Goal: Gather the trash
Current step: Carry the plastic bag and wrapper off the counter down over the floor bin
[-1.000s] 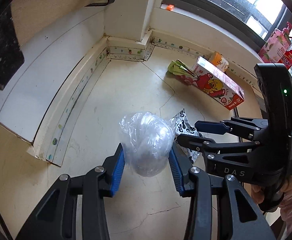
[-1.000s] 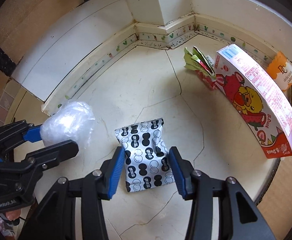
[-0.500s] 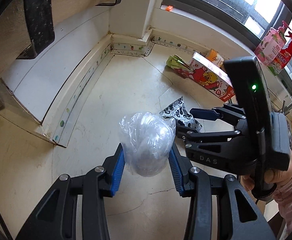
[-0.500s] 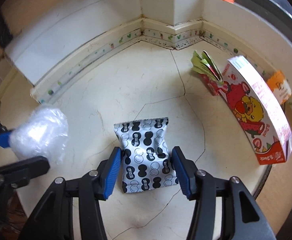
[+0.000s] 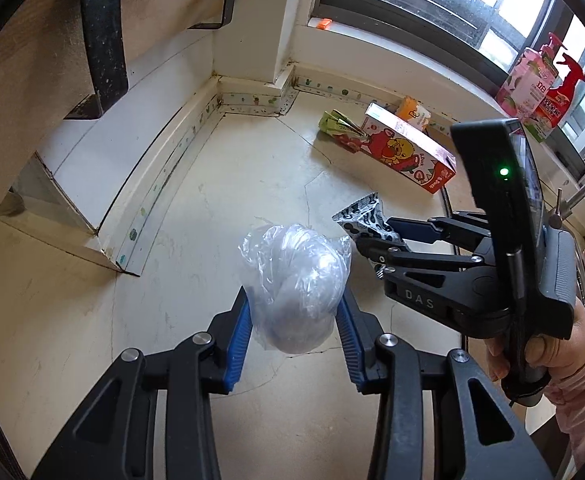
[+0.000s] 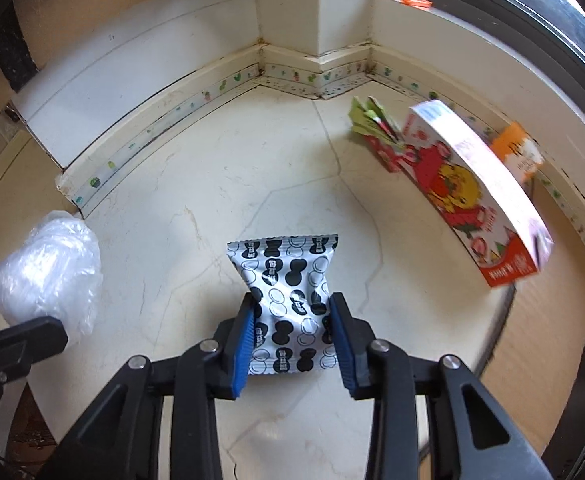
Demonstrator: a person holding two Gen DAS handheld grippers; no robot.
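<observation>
Left wrist view: the left gripper (image 5: pixel 294 322) has its blue pads pressed against both sides of a crumpled clear plastic wad (image 5: pixel 298 288), which is held clear above the pale stone floor (image 5: pixel 220 208). Just to its right, the right gripper (image 5: pixel 376 236) (a hand (image 5: pixel 548 356) in a pink sleeve grips its handle) pinches a black-and-white patterned wrapper (image 5: pixel 362 218) by one end. Farther back, near the wall under the window, lies a long red-and-pink cartoon box (image 5: pixel 408 152) with a green folded packet (image 5: pixel 336 122) at its far end and an orange-and-white packet (image 5: pixel 412 110) behind it. Two pink and red spray bottles (image 5: pixel 540 84) stand on the sill.

Right wrist view: the right gripper (image 6: pixel 292 334) has its jaws drawn in narrow on the patterned wrapper (image 6: pixel 288 280), squeezing its waist so the top flares out. The plastic wad (image 6: pixel 48 272) shows at the left edge between the left gripper's fingers (image 6: pixel 16 338). The cartoon box (image 6: pixel 476 196), slightly blurred, lies at the right, by the wall.
</observation>
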